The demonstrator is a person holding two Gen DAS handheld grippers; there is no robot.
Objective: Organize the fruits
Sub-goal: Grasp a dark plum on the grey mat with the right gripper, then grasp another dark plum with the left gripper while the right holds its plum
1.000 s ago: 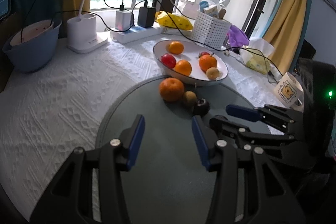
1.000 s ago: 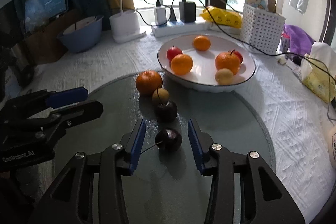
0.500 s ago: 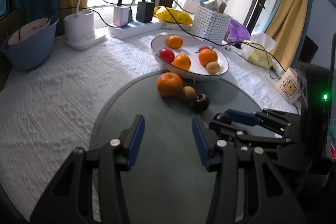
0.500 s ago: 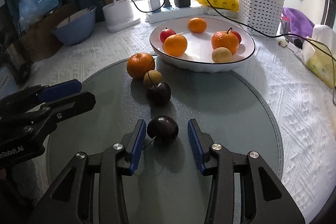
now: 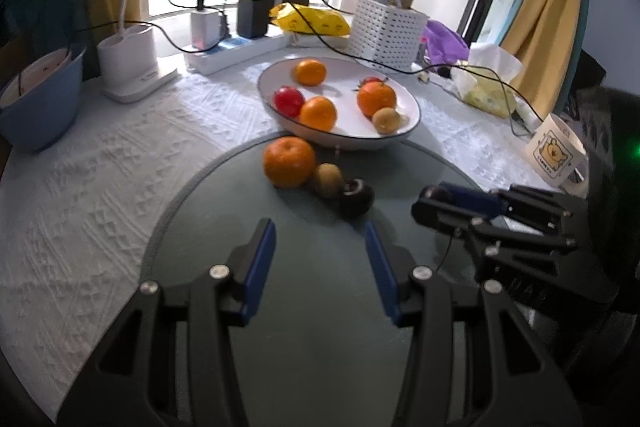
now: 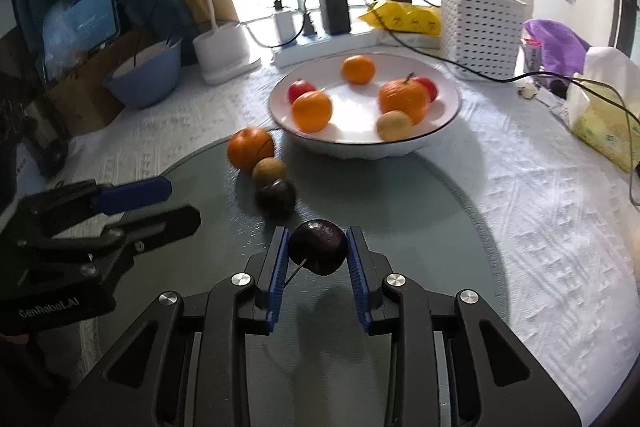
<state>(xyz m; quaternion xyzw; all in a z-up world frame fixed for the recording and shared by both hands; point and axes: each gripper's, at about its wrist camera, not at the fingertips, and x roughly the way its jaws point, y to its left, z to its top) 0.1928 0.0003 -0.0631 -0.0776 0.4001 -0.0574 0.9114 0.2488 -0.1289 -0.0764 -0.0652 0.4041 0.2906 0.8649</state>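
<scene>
My right gripper (image 6: pixel 318 255) clamps a dark plum (image 6: pixel 318 247) (stem trailing); next, I judge, carry it forward into the white bowl (image 6: pixel 440 131). My left gripper (image 5: pixel 320 259) hangs wide, empty.

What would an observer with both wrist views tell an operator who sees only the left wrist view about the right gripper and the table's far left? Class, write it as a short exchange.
Operator: In my left wrist view the right gripper is side-on. Is it holding anything?
Observer: Yes. The right wrist view shows a dark plum clamped between its fingers, with both blue pads touching it.
Operator: What stands beyond the blue bowl, off my frame?
Observer: A lit screen stands behind and to the left of that bowl.
</scene>
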